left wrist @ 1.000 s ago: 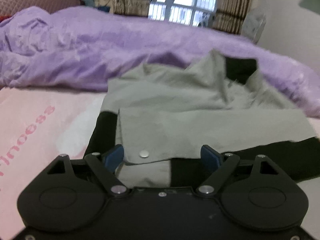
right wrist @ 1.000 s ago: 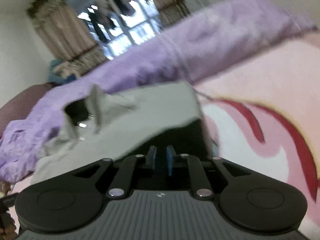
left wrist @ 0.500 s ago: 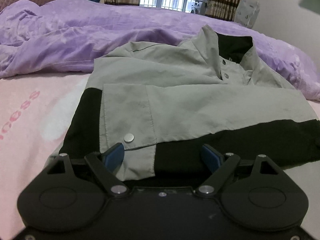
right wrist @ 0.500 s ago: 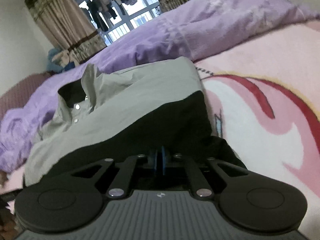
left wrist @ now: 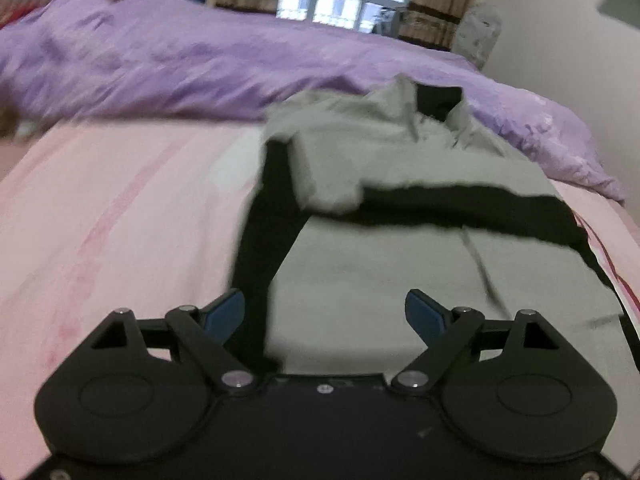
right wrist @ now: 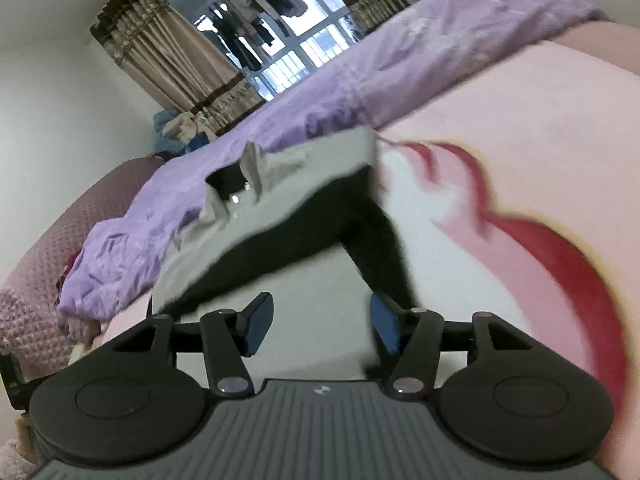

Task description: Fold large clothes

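Note:
A grey and black jacket (left wrist: 400, 264) lies flat on the pink bed sheet (left wrist: 112, 232), collar toward the far purple duvet, with both sleeves folded across the chest. My left gripper (left wrist: 325, 312) hovers over the jacket's lower left part, its jaws wide and still opening, nothing pinched between them. In the right wrist view the same jacket (right wrist: 304, 224) stretches away from me. My right gripper (right wrist: 320, 322) stands over the lower right hem, its jaws opening, the pads clear of the cloth.
A crumpled purple duvet (left wrist: 200, 56) fills the far side of the bed behind the jacket. A quilted maroon headboard (right wrist: 44, 264) is at the left. Curtains and a window (right wrist: 280, 52) stand beyond. The sheet (right wrist: 540, 184) bears a red pattern at the right.
Both grippers pulled back toward the jacket's hem, so more of its lower body shows. The right gripper, shut before, has opened and let go of the cloth.

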